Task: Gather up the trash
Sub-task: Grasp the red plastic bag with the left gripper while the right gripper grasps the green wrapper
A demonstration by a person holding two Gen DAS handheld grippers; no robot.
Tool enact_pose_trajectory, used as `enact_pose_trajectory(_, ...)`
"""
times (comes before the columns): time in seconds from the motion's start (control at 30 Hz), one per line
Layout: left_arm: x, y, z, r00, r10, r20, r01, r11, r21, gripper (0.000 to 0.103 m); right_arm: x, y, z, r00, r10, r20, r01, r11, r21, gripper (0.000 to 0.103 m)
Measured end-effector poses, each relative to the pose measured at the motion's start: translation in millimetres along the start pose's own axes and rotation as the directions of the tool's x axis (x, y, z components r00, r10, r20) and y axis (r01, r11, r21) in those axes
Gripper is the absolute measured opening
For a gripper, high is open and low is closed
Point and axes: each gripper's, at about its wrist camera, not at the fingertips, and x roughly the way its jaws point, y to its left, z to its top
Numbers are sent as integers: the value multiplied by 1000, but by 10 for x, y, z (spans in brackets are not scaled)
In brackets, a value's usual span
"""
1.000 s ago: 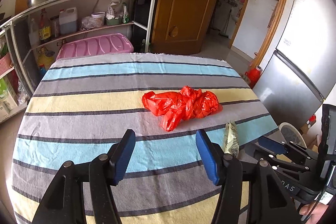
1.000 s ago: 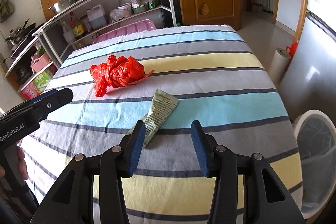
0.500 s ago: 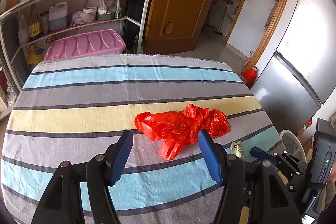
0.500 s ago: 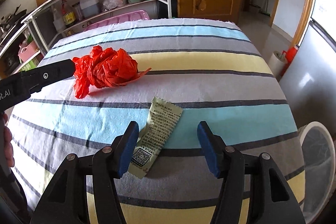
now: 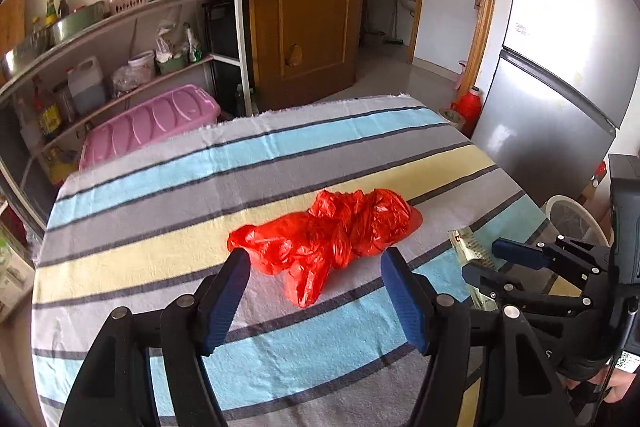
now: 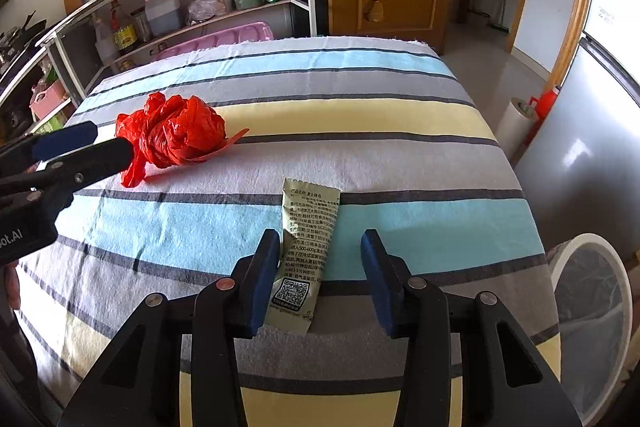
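A crumpled red plastic bag (image 5: 344, 231) (image 6: 176, 133) lies mid-table on the striped cloth (image 5: 168, 227). My left gripper (image 5: 316, 259) (image 6: 80, 147) reaches its near edge. Its jaws are opening, and the bag's lower folds sit between the blue pads without being pressed. A pale green printed packet (image 6: 306, 251) (image 5: 466, 247) lies flat near the right front of the cloth. My right gripper (image 6: 320, 239) (image 5: 500, 255) straddles the packet. Its jaws are closing, the left pad is at the packet's edge, and there is a gap on the right side.
A white-rimmed bin (image 6: 592, 311) (image 5: 572, 219) lined with a clear bag stands on the floor right of the table. A steel fridge (image 5: 560, 99) is beyond it, a cluttered metal shelf (image 5: 120, 27) and a pink crate (image 5: 148, 127) behind the table.
The left gripper moved forward onto the red bag, rolled a little and its jaws widened. The right gripper moved forward over the packet; its jaws widened, then narrowed.
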Motion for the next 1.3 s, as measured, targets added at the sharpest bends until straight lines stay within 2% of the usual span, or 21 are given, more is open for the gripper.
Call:
enact_pose_trajectory(0.1,45,-13,108,1000,1,4,-1,998,64,74,3,6,2,1000,1,1,-1,1000,3,44)
enact_pose_trajectory(0.17,133,-19,170,999,-44,-1,44,994,104,74,5,2,4,1000,4,2,-4,1000,2,44)
enact_pose_trajectory(0.23,273,-38,209,996,-76,-44,82,986,143,74,6,-5,4,1000,7,2,-7,1000,3,44)
enact_pose_trajectory(0.3,402,-57,207,994,-67,-87,80,983,163,74,3,-8,0,1000,9,2,-9,1000,3,44)
enact_pose_trajectory(0.37,454,-83,197,995,-49,-82,63,981,183,74,4,-7,-1,1000,9,3,-9,1000,2,44)
enact_pose_trajectory(0.77,591,-16,247,996,-52,-75,62,990,131,73,10,18,4,1000,1,11,-1,1000,1,44)
enact_pose_trajectory(0.97,609,-79,246,997,-26,-79,39,987,158,70,20,16,18,1000,6,11,-6,1000,6,44)
enact_pose_trajectory(1.1,646,-87,287,995,-36,-92,50,985,163,71,24,2,20,1000,10,13,-11,1000,12,44)
enact_pose_trajectory(1.2,719,-120,279,994,-2,-111,23,981,191,72,28,-5,21,1000,12,14,-13,1000,15,44)
enact_pose_trajectory(1.3,749,-148,273,993,33,-110,-11,979,202,67,30,-18,25,1000,19,15,-20,1000,21,44)
